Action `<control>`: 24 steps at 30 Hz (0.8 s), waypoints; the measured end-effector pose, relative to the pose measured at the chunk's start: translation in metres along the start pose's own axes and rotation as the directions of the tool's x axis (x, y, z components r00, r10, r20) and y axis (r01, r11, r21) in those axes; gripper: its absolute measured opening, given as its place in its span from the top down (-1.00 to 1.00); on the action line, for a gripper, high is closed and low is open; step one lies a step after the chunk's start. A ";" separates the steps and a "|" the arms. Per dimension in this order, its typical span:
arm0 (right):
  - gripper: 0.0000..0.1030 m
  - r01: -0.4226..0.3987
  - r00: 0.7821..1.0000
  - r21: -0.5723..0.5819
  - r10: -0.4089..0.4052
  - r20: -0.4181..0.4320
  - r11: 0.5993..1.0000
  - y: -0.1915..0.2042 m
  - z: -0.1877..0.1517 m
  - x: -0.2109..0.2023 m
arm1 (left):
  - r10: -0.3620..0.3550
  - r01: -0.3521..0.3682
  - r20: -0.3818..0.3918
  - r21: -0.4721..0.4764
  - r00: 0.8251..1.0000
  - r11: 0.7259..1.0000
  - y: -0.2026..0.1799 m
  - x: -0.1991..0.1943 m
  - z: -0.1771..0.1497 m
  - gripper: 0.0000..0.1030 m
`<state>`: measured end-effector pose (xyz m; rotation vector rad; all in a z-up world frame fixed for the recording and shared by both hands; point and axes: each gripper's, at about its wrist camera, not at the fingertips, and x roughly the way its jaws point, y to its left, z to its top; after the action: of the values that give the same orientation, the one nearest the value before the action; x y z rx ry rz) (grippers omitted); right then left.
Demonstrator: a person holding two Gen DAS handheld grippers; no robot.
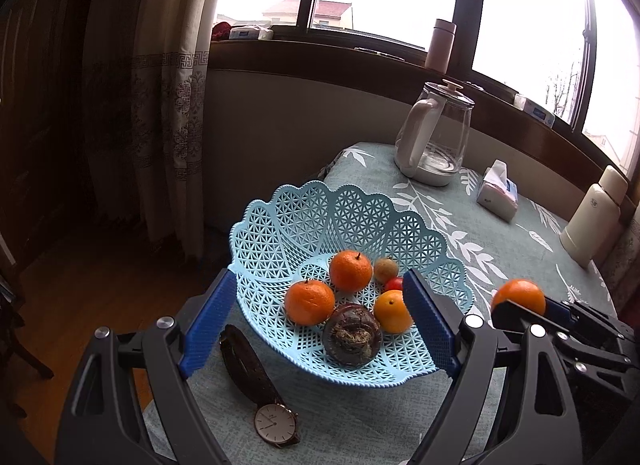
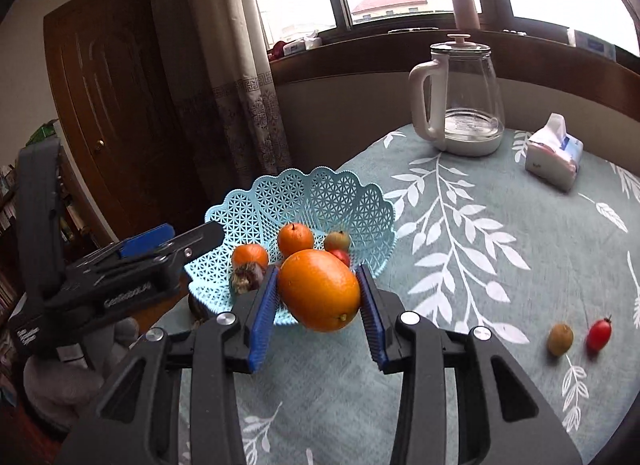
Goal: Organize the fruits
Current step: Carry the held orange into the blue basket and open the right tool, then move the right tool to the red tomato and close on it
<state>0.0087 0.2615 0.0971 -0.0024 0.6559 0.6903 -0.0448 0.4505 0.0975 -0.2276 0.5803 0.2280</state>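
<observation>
I am holding a large orange (image 2: 319, 289) clamped between the blue pads (image 2: 264, 307) of my right gripper (image 2: 320, 305), and it is hanging just at the near rim of the light blue lattice basket (image 2: 320, 193). My left gripper (image 1: 320, 321) is standing released, its pads spread wide on either side of the basket's near edge and gripping nothing. Inside the basket two mandarins (image 1: 350, 270) are sitting toward the back and left, a smaller orange fruit (image 1: 392, 312) is lying at the right, a dark purple round fruit (image 1: 352, 335) is resting at the front, and a small brownish fruit (image 1: 385, 269) and a red cherry tomato (image 1: 394, 284) are tucked behind. Well right of the basket, on the leaf-print tablecloth (image 2: 480, 249), another brownish fruit (image 2: 560, 339) and another cherry tomato (image 2: 599, 333) are lying side by side. A wristwatch (image 1: 276, 423) is lying just in front of the basket, and a glass kettle (image 2: 460, 97) and a tissue pack (image 2: 554, 157) are sitting far behind it.
</observation>
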 end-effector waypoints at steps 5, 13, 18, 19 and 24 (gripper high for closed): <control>0.23 0.067 0.997 -0.019 -0.067 -0.038 0.998 0.002 0.006 0.041 | 0.007 -0.007 -0.005 -0.020 1.000 1.000 0.008 0.003 0.001 -0.67; 0.20 0.105 0.994 0.016 -0.105 -0.010 0.994 -0.014 -0.001 0.035 | 0.012 -0.012 -0.025 -0.015 1.000 1.000 0.008 0.011 -0.004 -0.67; 0.20 0.136 0.991 0.025 -0.136 0.002 0.990 -0.023 -0.012 0.021 | 0.011 -0.011 -0.030 0.000 0.999 1.000 0.002 0.012 -0.006 -0.67; 0.20 0.138 0.990 0.031 -0.138 0.000 0.990 -0.025 -0.015 0.019 | 0.010 -0.010 -0.031 0.004 0.999 1.000 0.000 0.013 -0.007 -0.67; 0.20 0.157 0.988 0.053 -0.157 -0.009 0.986 -0.036 -0.026 0.009 | 0.003 -0.002 -0.036 0.023 0.999 1.000 -0.009 0.013 -0.010 -0.67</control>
<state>0.0207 0.2336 0.0640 -0.0059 0.6710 0.5211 -0.0364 0.4410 0.0836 -0.2097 0.6186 0.2199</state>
